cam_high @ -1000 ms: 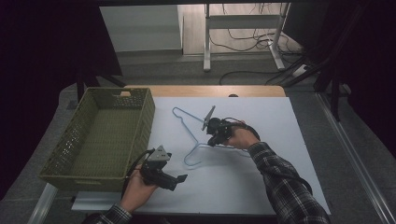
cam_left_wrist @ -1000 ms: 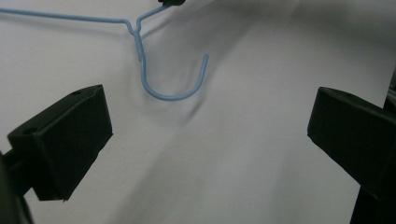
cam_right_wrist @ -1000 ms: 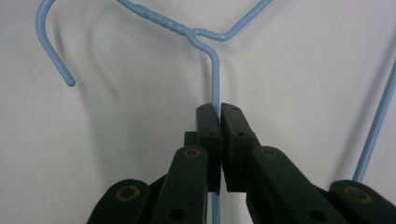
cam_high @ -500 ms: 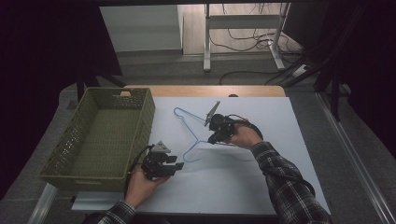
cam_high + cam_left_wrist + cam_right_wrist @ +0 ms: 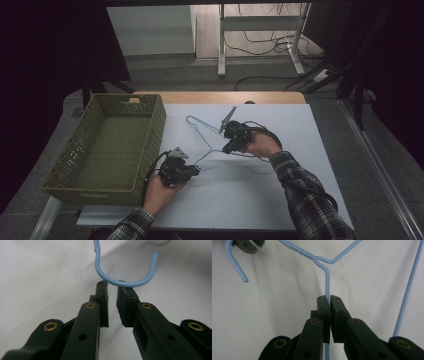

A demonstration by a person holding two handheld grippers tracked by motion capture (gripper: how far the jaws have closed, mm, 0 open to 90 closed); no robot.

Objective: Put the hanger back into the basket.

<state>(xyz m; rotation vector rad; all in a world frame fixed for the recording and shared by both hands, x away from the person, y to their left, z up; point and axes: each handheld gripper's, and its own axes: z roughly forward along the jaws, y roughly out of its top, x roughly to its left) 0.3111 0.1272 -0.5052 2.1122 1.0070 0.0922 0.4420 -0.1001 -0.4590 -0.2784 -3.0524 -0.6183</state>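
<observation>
A blue wire hanger (image 5: 210, 145) is lying flat on the white table (image 5: 280, 200), right of the green basket (image 5: 107, 145) and well clear of it. The right gripper (image 5: 329, 298) is pinching one wire arm of the hanger just below the twisted neck, jaws pressed together on the wire. The left gripper (image 5: 112, 288) has just been closing at the near-left end, where the hook (image 5: 125, 281) is crossing over its jaw tips; a narrow gap is showing between the pads and the wire looks to be sitting on top rather than squeezed, so no grip yet. The step in hand seems to be securing a second hold. Next, the left jaws likely need to slip under or around the hook and finish closing.
</observation>
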